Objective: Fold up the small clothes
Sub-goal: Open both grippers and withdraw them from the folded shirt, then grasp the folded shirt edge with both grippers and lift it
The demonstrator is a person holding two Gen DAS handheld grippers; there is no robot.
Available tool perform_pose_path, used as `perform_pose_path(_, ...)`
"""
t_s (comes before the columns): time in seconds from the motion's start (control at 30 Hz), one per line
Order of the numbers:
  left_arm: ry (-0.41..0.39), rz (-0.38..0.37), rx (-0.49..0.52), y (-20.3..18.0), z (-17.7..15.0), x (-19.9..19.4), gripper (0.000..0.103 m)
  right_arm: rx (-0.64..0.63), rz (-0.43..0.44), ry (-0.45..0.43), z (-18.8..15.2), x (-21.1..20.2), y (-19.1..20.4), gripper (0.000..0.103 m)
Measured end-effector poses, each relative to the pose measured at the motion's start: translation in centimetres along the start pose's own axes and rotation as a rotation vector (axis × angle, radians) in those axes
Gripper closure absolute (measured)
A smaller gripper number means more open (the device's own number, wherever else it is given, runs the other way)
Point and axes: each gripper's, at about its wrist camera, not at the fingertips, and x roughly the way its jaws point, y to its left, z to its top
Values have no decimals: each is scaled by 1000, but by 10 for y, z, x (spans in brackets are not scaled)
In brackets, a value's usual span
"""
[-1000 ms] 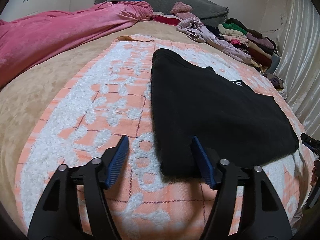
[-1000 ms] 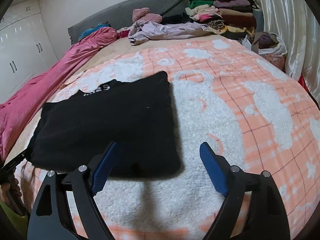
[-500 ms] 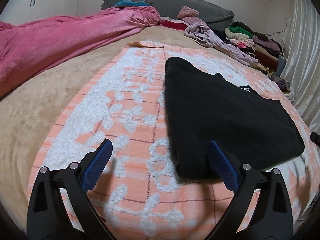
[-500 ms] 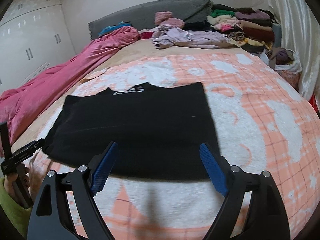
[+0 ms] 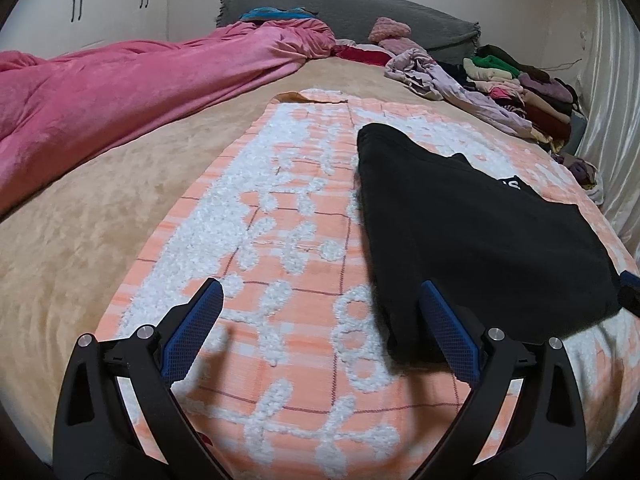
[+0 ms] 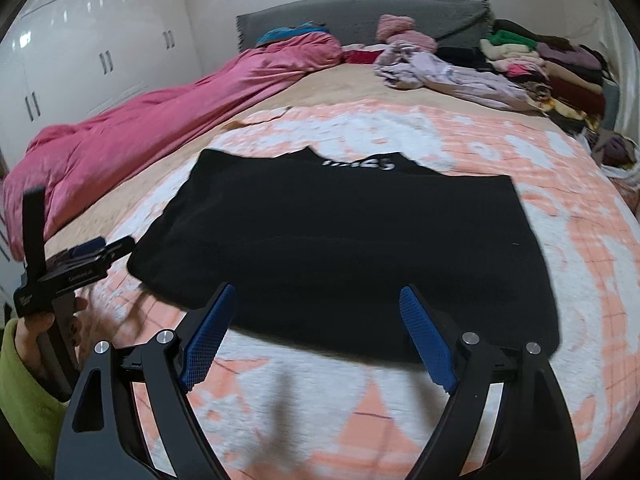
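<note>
A black garment [image 5: 472, 232] with white lettering lies folded flat on the orange-and-white blanket [image 5: 288, 216]. It also shows in the right wrist view [image 6: 352, 240]. My left gripper [image 5: 320, 324] is open and empty, just off the garment's near left corner. My right gripper [image 6: 318, 336] is open and empty above the garment's near edge. The left gripper also shows at the left of the right wrist view [image 6: 80, 258], held in a hand with a green sleeve.
A pink duvet [image 5: 120, 92] lies along the left of the bed. A stack of folded clothes [image 5: 524, 88] and a loose lilac garment [image 5: 452, 84] sit at the far right by the grey headboard [image 5: 360, 8]. White wardrobes [image 6: 80, 60] stand at the left.
My left gripper has opened wider and drawn back left off the garment's corner. My right gripper has swung left, so it now faces the garment's middle.
</note>
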Motion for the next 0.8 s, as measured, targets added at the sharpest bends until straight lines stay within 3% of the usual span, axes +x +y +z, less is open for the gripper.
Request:
perform_pose_path(0.4, 18, 32, -31, 13, 3, 7, 10, -169, 38, 37, -2, 34, 58, 20)
perform_pose_path(0.5, 29, 39, -40, 16, 3, 10, 10, -216, 38, 36, -4, 42, 72, 7)
perform_pose_path(0.8, 55, 53, -77, 29, 11, 20, 10, -370, 21, 35, -8, 67, 108, 7)
